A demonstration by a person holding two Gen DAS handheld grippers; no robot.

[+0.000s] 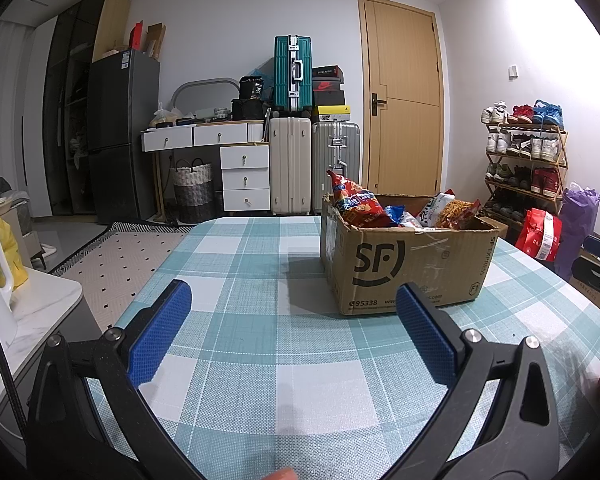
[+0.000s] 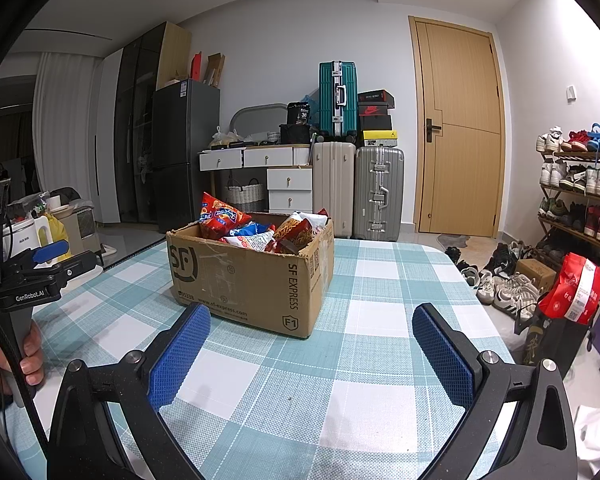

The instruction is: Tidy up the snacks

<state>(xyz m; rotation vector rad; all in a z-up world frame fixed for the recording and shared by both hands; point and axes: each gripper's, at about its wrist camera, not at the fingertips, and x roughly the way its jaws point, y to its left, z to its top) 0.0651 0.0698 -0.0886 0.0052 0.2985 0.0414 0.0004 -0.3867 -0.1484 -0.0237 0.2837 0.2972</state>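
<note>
Right wrist view – cardboard box [image 2: 252, 280] holds snack bags [image 2: 256, 228]

A wooden door [image 2: 458, 128] stands in the far wall. Left of the door, a teal suitcase [image 2: 337, 98] sits atop a cream suitcase [image 2: 333, 188], with a grey suitcase [image 2: 379, 194] beside it. Right of the door stands a shoe rack [image 2: 580, 188]; further left stands a dark refrigerator [image 2: 182, 148].

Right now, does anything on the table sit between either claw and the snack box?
Nothing visible does. Both the left claw and the right claw are open and empty, and only bare checked tablecloth lies between them and the SF Express cardboard box of snack bags.
</note>
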